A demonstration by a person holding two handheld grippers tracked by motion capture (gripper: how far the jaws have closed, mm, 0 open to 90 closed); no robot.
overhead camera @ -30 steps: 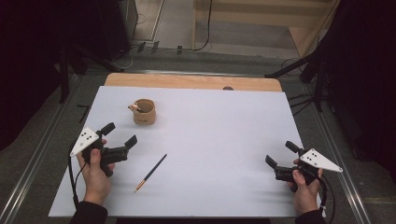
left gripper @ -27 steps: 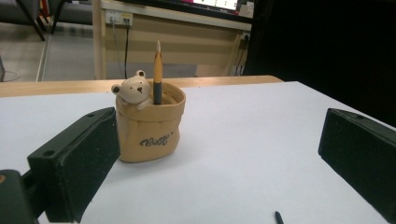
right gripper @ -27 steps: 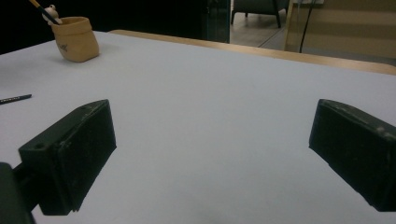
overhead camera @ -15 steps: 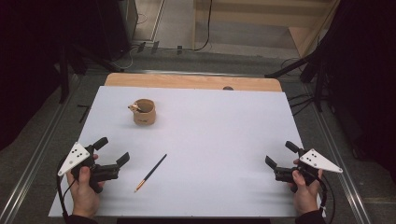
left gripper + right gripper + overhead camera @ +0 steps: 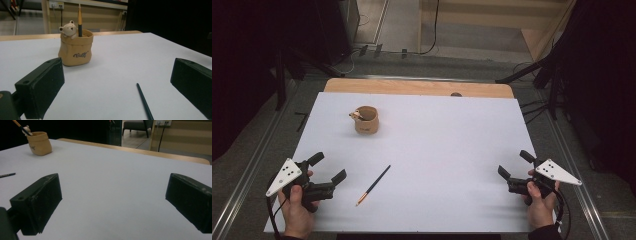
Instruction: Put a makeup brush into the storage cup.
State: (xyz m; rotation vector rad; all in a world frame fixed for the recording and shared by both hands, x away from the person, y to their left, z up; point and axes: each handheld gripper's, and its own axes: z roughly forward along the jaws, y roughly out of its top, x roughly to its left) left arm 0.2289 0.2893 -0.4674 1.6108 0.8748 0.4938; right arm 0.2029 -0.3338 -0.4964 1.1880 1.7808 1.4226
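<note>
- Lying loose on the white table point(image 5: 452, 150), a dark pencil point(image 5: 373, 185) sits just at 3 o'clock of the left gripper point(image 5: 328, 173), whose jaws are spread wide, likely for a pickup.
- Standing toward 12 o'clock, a bear-faced pencil pot point(image 5: 365, 120) holds one pencil already.
- Resting at the near right edge, the right gripper point(image 5: 515, 164) has its jaws spread, holding nothing.

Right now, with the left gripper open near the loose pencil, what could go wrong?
The pencil is thin and lies flat on the table, so the left gripper may slip off it or roll it away. The bear pot already holds an upright pencil, so a second one could knock it or tip the pot.
</note>
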